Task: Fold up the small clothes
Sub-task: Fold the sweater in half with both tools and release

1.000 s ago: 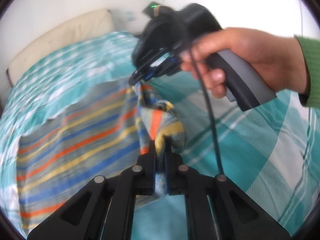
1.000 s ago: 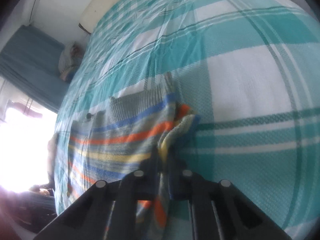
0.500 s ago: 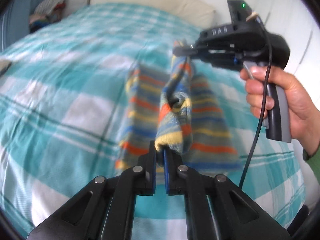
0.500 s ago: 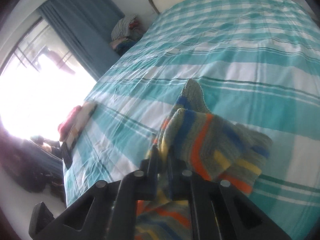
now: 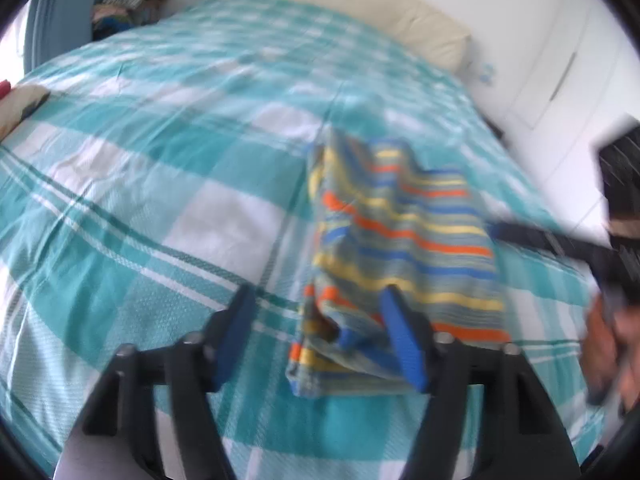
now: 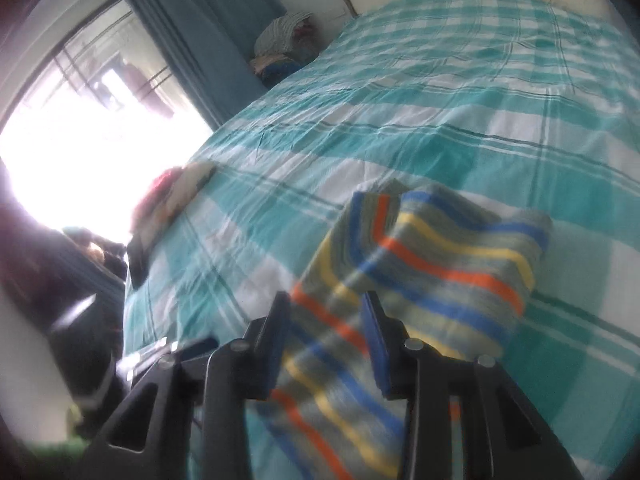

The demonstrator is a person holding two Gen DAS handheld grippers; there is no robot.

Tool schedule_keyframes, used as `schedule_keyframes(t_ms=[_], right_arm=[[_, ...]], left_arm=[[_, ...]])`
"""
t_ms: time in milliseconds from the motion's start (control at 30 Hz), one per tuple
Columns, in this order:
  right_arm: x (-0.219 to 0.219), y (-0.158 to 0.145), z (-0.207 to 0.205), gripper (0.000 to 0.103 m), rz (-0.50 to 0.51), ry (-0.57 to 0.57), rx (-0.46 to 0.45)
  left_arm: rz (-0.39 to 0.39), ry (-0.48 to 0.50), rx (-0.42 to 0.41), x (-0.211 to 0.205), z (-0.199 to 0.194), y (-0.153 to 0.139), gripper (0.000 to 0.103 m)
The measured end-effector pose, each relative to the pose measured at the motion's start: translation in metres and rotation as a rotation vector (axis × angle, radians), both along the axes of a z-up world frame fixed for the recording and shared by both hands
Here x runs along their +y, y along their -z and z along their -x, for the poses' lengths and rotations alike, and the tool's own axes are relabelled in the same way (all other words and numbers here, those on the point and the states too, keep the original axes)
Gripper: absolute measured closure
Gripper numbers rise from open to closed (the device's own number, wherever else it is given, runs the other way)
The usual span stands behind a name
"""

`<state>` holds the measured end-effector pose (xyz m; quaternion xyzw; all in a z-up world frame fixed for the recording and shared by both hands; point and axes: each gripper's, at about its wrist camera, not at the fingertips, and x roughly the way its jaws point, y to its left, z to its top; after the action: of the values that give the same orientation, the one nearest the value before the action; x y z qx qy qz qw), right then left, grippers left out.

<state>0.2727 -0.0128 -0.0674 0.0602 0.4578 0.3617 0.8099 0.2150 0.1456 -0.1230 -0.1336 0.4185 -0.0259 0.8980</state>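
Observation:
A small knit garment (image 5: 404,236) with grey, blue, orange and yellow stripes lies folded on the teal checked bed (image 5: 160,168). My left gripper (image 5: 320,336) is open, its blue pads on either side of the garment's near left corner, holding nothing. In the right wrist view the same garment (image 6: 432,264) lies under and ahead of my right gripper (image 6: 326,332), which is open with the cloth showing between its fingers. The right gripper's body and the hand holding it show blurred at the right edge of the left wrist view (image 5: 616,248).
A cream pillow (image 5: 352,16) lies at the head of the bed. A pile of clothes (image 5: 128,0) sits by the blue curtain (image 6: 208,40). A small stack of items (image 6: 168,200) rests at the bed's left edge by the bright window. White cupboards (image 5: 560,60) stand on the right.
Both grippers have opened and let go of the striped garment. It has dropped from being held up between them and now lies folded on the bed.

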Motion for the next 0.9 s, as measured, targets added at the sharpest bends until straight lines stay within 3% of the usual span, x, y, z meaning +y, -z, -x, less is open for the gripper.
schedule_keyframes(t_ms=[33,67,133,167,267,300,367,400,433,667,900], right_arm=[[0.002,0.009,0.014,0.066,0.002,-0.025,0.014],[0.004,0.024,0.028,0.066,0.009,-0.046,0.041],[0.009,0.067,0.051,0.067,0.127,-0.054,0.124],[0.009,0.082,0.061,0.07,0.184,-0.041,0.124],[-0.002,0.07,0.094,0.07,0.174,0.023,0.022],[-0.007,0.061,0.104,0.067,0.16,0.056,0.01],[-0.017,0.047,0.123,0.042,0.131,0.103,-0.035],[-0.022,0.041,0.133,0.037,0.133,0.127,-0.066],[-0.026,0.038,0.144,0.033,0.146,0.152,-0.099],[-0.046,0.038,0.177,0.032,0.219,0.247,-0.121],[-0.056,0.035,0.191,0.032,0.26,0.29,-0.139]], left_arm=[[-0.019,-0.012,0.046,0.001,-0.005,0.008,0.083],[-0.01,-0.014,0.088,0.004,-0.004,0.015,0.087],[0.005,-0.012,0.114,0.008,0.006,0.02,0.09],[-0.014,0.0,0.113,0.007,0.01,0.019,0.092],[-0.061,0.014,0.084,0.008,0.028,0.005,0.091],[-0.086,0.001,0.073,0.009,0.032,0.0,0.086],[-0.139,-0.027,0.042,0.007,0.042,-0.01,0.048],[-0.15,-0.038,0.016,0.006,0.045,-0.016,0.024],[-0.16,-0.049,-0.009,0.005,0.048,-0.021,0.017],[-0.271,-0.044,-0.087,-0.013,0.061,-0.049,0.013],[-0.319,-0.036,-0.112,-0.019,0.065,-0.063,0.011]])
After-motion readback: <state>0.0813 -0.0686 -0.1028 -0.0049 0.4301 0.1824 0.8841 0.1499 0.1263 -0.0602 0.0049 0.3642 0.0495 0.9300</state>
